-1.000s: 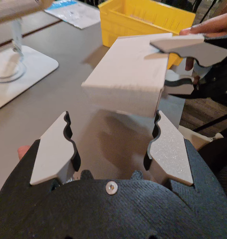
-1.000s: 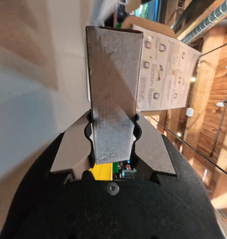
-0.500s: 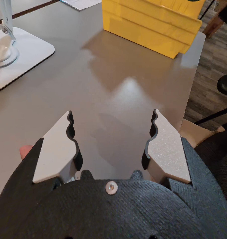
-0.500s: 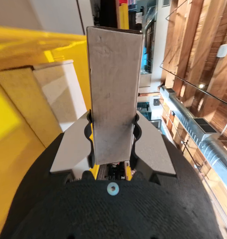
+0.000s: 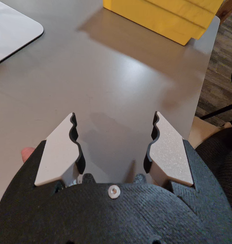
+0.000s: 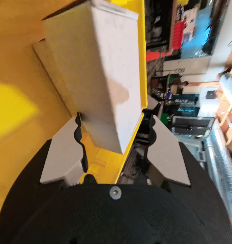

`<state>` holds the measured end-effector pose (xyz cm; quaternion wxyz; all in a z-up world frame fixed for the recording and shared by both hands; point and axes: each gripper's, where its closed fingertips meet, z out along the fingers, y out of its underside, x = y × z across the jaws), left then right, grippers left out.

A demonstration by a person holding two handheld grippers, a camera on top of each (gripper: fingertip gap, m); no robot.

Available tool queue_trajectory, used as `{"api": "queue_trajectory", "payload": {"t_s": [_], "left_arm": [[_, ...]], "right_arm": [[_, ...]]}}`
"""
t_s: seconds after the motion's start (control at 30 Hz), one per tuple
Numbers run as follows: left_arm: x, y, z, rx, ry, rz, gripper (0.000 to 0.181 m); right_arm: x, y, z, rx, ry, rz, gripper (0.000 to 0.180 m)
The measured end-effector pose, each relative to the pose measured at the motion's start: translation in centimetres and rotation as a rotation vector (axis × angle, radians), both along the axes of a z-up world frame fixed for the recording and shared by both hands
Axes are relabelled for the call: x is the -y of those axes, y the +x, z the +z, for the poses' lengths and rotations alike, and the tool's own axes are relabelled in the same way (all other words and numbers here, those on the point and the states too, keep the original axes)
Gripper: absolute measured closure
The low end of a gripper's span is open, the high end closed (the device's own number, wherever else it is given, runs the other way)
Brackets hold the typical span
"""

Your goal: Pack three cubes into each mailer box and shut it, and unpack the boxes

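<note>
In the right wrist view a shut white mailer box [image 6: 99, 66] stands inside the yellow bin [image 6: 13, 66], next to its rim. A second white box [image 6: 49, 68] lies behind it to the left. My right gripper [image 6: 115, 114] is open. The box's near corner sits by the left fingertip and the right finger is clear of it. My left gripper [image 5: 114, 112] is open and empty, low over the bare grey table [image 5: 99, 79]. The yellow bin [image 5: 165, 17] also shows at the far right of the left wrist view. No cubes are in view.
A white stand base [image 5: 13, 33] lies on the table at the far left. The table's right edge [image 5: 205, 66] drops to a dark floor with a black chair leg [image 5: 218, 109]. A workshop with shelves and people shows far off in the right wrist view. Left tips to right tips: about 45 cm.
My right gripper carried the box into the yellow bin, opened and let go of it. My left gripper stayed open and moved closer to the table.
</note>
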<state>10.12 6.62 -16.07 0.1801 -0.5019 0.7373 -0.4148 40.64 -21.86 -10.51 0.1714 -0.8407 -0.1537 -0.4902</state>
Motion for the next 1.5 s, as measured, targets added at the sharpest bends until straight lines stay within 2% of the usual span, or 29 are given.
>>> {"api": "queue_trajectory", "payload": {"t_s": [0.03,0.17,0.2,0.23,0.27,0.33,0.4,0.5,0.8,0.97,1.13,1.23,1.5], "left_arm": [[0.0,0.0,-0.2,-0.005,0.003,-0.002,0.066],[0.2,-0.2,-0.5,-0.013,0.014,-0.013,0.066],[0.2,-0.2,-0.5,-0.012,0.017,-0.014,0.067],[0.2,-0.2,-0.4,-0.01,0.018,-0.014,0.067],[0.2,-0.2,-0.3,-0.007,0.018,-0.013,0.067],[0.3,-0.2,-0.2,-0.002,0.016,-0.012,0.067],[0.4,-0.2,-0.3,-0.003,0.016,-0.01,0.067],[0.7,-0.1,-0.6,-0.014,0.02,-0.013,0.067],[0.5,0.1,-0.4,0.001,0.056,0.022,0.067],[-0.2,-0.2,-0.6,-0.001,0.05,0.036,0.067],[-0.5,-0.2,-0.9,-0.011,0.032,0.044,0.068],[-0.4,-0.1,-1.0,-0.013,0.036,0.039,0.069],[0.0,-0.1,-1.1,-0.012,0.052,0.029,0.069]], "right_arm": [[0.6,-0.2,0.0,-0.022,0.02,-0.034,0.076],[3.0,-1.3,1.1,-0.073,0.15,-0.146,0.074],[3.6,-1.6,1.2,-0.085,0.174,-0.173,0.077],[4.0,-2.1,1.3,-0.092,0.193,-0.189,0.087],[4.1,-2.7,1.5,-0.102,0.216,-0.18,0.103],[2.8,-5.5,1.3,-0.202,0.24,-0.044,0.18],[1.0,-8.0,0.9,-0.336,0.288,0.085,0.18],[-0.7,-8.1,0.1,-0.461,0.3,0.092,0.18],[-3.6,-4.2,-0.9,-0.495,0.297,0.057,0.18],[-1.2,-3.1,-1.4,-0.471,0.23,-0.046,0.18],[1.5,-1.3,-1.1,-0.479,0.26,-0.145,0.18],[1.7,-1.0,-1.0,-0.501,0.272,-0.155,0.18],[2.0,0.3,-0.6,-0.419,0.283,-0.188,0.18]]}}
